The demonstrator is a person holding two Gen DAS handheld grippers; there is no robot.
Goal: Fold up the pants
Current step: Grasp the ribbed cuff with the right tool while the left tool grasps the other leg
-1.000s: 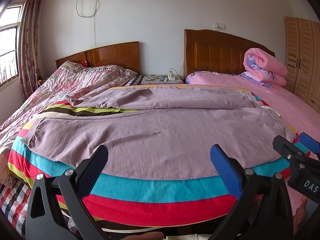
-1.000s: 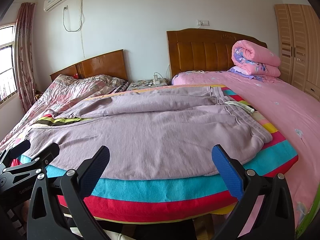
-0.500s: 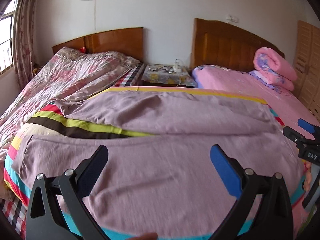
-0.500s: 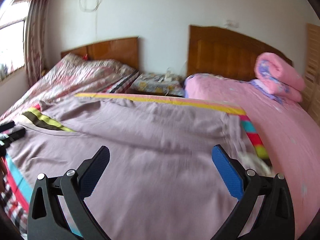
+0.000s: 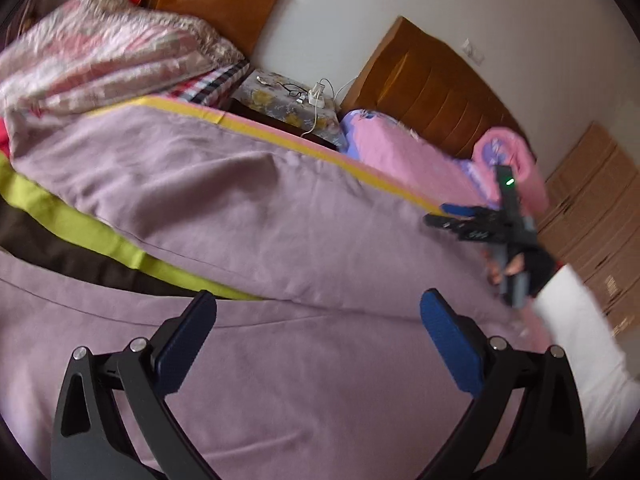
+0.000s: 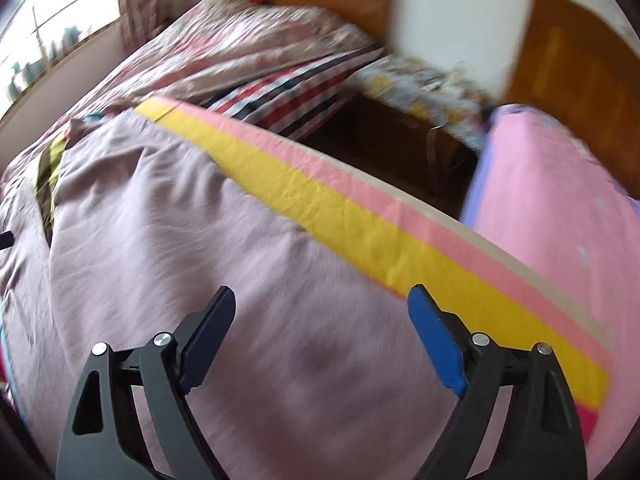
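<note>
Two beds side by side: the left one under a floral quilt (image 5: pixel 100 44), the right one under a pink sheet (image 5: pixel 408 156), each with a wooden headboard, two in all (image 5: pixel 216 4) (image 5: pixel 436 92). One striped blanket (image 6: pixel 360 232) bridges both beds; yellow and pink bands show along its far edge. One pair of mauve pants (image 5: pixel 260 216) lies flat on that blanket, both legs spread apart, with a lime and brown stripe of blanket showing in the gap between them. One nightstand (image 5: pixel 288 100) sits between the beds, with a charger and cables on top. One rolled pink quilt (image 5: pixel 516 160) on the right bed by its headboard. Left gripper (image 5: pixel 316 320) hovers above the near leg, fingers spread wide, nothing between them. Right gripper (image 6: pixel 320 312) is above the far leg near the yellow band, fingers also spread wide and empty; fabric contact can't be told, the view is blurred.
</note>
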